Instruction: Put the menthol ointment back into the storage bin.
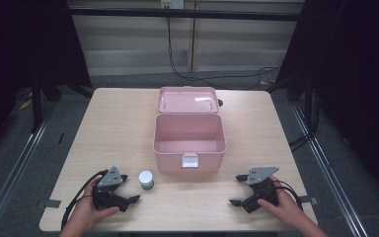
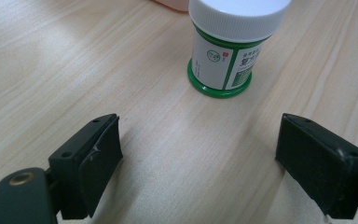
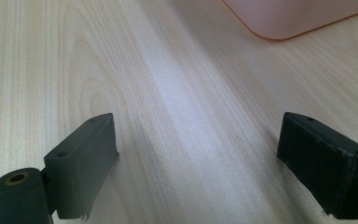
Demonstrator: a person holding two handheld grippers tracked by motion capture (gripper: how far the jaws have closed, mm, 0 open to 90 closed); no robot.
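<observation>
On a pale wooden table (image 1: 108, 123), a small white-capped, green-based plastic bottle (image 1: 146, 179) stands near-left of an open pink plastic box (image 1: 189, 143), just beyond the left gripper (image 1: 128, 188), released like the right gripper (image 1: 236, 190); an off-centre grab could topple it.

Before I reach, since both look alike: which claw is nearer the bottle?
The left claw; the white-capped bottle stands just beyond it, far from the right claw.
</observation>
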